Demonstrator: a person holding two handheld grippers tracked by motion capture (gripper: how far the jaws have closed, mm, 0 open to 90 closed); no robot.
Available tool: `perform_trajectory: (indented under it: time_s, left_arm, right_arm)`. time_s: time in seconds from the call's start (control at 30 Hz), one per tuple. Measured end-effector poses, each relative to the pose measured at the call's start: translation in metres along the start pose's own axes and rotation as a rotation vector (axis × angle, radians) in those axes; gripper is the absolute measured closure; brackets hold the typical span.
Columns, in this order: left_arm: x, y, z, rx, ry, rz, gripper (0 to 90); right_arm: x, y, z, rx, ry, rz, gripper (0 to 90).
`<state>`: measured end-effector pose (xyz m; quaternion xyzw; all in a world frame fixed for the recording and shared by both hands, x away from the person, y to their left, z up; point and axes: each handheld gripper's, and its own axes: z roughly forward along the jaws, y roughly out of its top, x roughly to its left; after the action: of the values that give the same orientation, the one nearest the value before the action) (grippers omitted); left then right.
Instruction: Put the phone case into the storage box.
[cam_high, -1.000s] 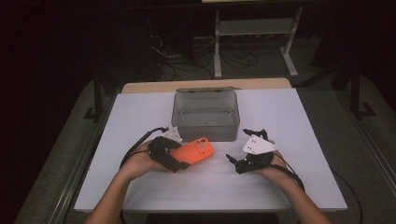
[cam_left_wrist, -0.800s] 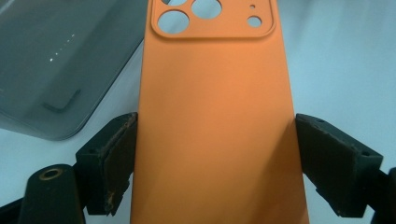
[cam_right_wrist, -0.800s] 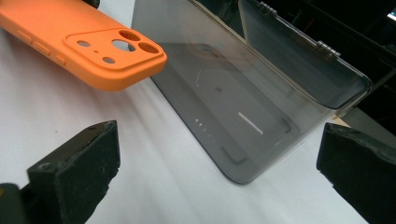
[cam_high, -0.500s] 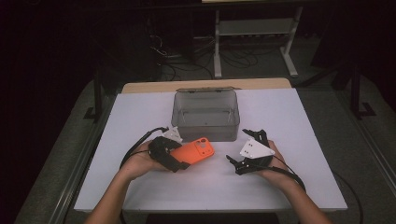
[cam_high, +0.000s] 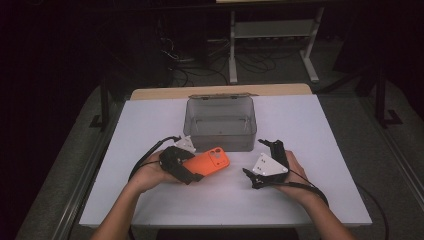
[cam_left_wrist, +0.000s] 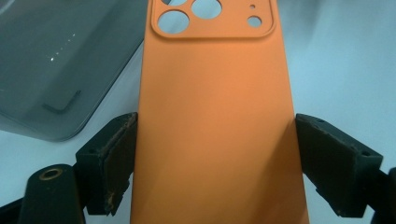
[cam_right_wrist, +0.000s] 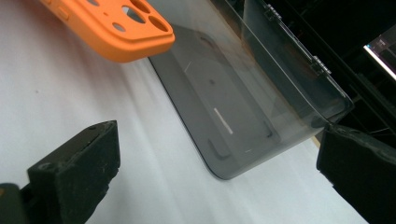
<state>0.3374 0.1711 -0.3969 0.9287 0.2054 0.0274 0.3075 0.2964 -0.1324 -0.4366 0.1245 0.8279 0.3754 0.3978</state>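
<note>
One orange silicone phone case (cam_high: 209, 162), clamped by its long edges in the left hand-held gripper (cam_high: 192, 167), above the white worktop (cam_high: 150, 130).
Right hand-held gripper (cam_high: 257, 162) wide, empty; keep case level when lowering into smoky translucent plastic box (cam_high: 220, 125).

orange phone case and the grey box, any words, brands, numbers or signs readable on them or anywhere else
No readable text anywhere.
Orange phone case: plain back, only camera cut-outs, no brand or print.
Grey box: clear smoky plastic, moulded marks on its floor but no letters.
Table: plain white, unmarked.
Screen edge at far right of the right gripper view: too small and blurred to read.
</note>
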Motion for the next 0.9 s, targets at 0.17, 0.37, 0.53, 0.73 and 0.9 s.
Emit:
perform_trajectory:
  time_s: [0.17, 0.37, 0.53, 0.73, 0.9]
  left_arm:
    - [0.000, 0.000, 0.000, 0.004, 0.003, -0.001, 16.5]
    - [0.000, 0.000, 0.001, 0.004, 0.002, -0.002, 16.5]
    - [0.000, 0.001, 0.000, 0.002, 0.004, -0.003, 16.5]
    - [0.000, 0.001, -0.001, -0.004, 0.002, -0.004, 16.5]
    - [0.001, 0.001, -0.002, -0.005, 0.003, -0.004, 16.5]
  right_arm:
    - [0.002, 0.001, 0.000, 0.006, -0.013, -0.043, 0.0]
    - [0.006, 0.003, -0.001, 0.008, -0.030, -0.098, 0.0]
    - [0.010, 0.006, -0.002, 0.012, -0.045, -0.142, 0.0]
    - [0.012, 0.007, -0.002, 0.014, -0.061, -0.177, 0.0]
    - [0.014, 0.007, -0.002, 0.022, -0.079, -0.210, 0.0]
